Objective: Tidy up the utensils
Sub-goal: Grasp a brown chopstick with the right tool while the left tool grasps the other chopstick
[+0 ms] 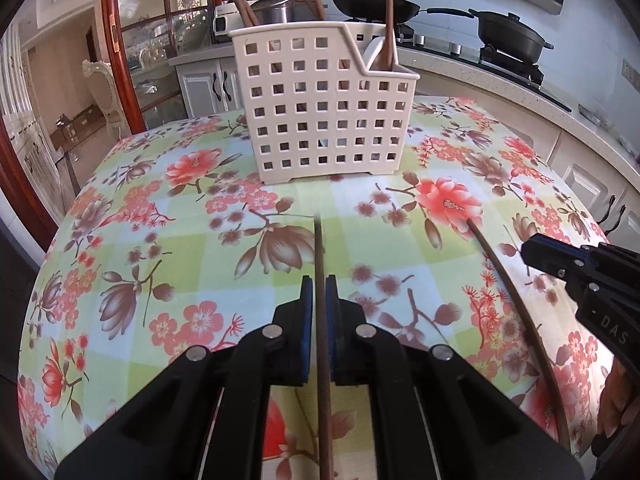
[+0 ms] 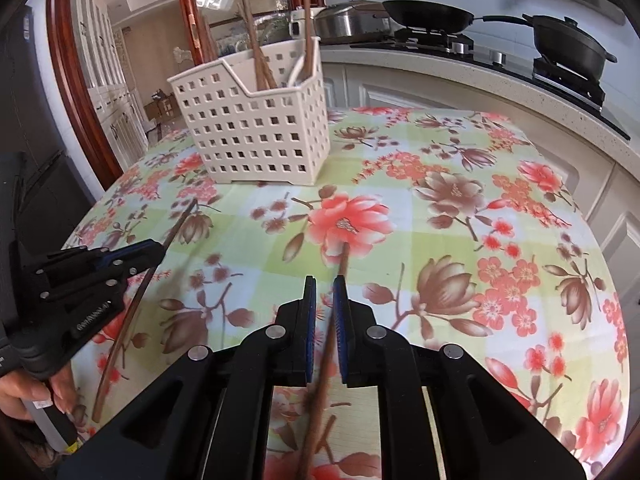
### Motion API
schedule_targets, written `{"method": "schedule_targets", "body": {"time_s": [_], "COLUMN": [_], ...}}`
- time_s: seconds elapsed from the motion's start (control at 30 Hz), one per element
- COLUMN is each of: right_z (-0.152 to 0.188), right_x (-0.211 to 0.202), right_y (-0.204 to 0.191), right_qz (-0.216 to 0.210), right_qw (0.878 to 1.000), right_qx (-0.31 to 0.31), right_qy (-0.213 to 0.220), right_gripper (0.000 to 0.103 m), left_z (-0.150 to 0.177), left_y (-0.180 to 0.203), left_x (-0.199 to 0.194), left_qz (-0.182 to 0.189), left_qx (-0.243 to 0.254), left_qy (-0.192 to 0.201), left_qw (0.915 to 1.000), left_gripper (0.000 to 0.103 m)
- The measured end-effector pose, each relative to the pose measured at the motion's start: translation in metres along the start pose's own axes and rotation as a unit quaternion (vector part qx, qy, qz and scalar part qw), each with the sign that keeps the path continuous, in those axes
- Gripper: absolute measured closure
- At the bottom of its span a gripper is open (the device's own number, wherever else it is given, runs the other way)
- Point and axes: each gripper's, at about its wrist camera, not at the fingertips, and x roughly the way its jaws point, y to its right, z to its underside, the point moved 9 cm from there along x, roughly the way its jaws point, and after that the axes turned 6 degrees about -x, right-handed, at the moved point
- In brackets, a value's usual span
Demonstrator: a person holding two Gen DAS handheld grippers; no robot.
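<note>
The left gripper (image 1: 319,292) has its blue-padded fingers (image 1: 307,312) pinched on a thin dark brown wooden chopstick (image 1: 321,320), which runs straight between them and points toward the cream perforated plastic utensil basket (image 1: 320,112) standing further back on the worktop (image 1: 180,248) with its floral cloth. The right gripper (image 2: 325,292) has its fingers (image 2: 340,312) slightly parted around a second brown wooden chopstick (image 2: 332,320); it leans against the right pad while a gap shows on the left, its tip over a pink flower. More chopsticks and a wooden spoon (image 1: 387,12) stand inside the basket
</note>
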Motion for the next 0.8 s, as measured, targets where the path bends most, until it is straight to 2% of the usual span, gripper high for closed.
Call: {"method": "schedule_targets", "body": {"time_s": [0.1, 0.13, 0.37, 0.63, 0.73, 0.8], "right_z": [0.008, 0.010, 0.019, 0.020, 0.020, 0.020], "right_x": [0.009, 0.011, 0.025, 0.025, 0.027, 0.027], "right_y": [0.003, 0.002, -0.004, -0.005, -0.006, -0.007], "right_qz": [0.006, 0.005, 0.019, 0.020, 0.027, 0.034], "right_qw": [1.000, 1.000, 0.998, 0.998, 0.997, 0.997], "right_qx": [-0.002, -0.002, -0.018, -0.024, -0.031, -0.037], "right_qy": [-0.024, -0.029, -0.055, -0.058, -0.058, -0.056], "right_gripper": [0.078, 0.072, 0.071, 0.071, 0.071, 0.071], "left_z": [0.004, 0.005, 0.008, 0.014, 0.015, 0.014], "left_y": [-0.001, -0.002, 0.013, 0.035, 0.038, 0.039], "left_x": [0.004, 0.005, 0.008, 0.022, 0.027, 0.028], "left_qz": [0.003, 0.004, 0.015, 0.031, 0.028, 0.029], "left_qx": [-0.002, -0.002, 0.014, 0.035, 0.045, 0.050], "left_qy": [-0.005, -0.006, -0.012, -0.038, -0.030, -0.029], "left_qw": [1.0000, 1.0000, 0.9997, 0.9982, 0.9981, 0.9979], "left_gripper": [0.085, 0.082, 0.076, 0.077, 0.081, 0.090]}}
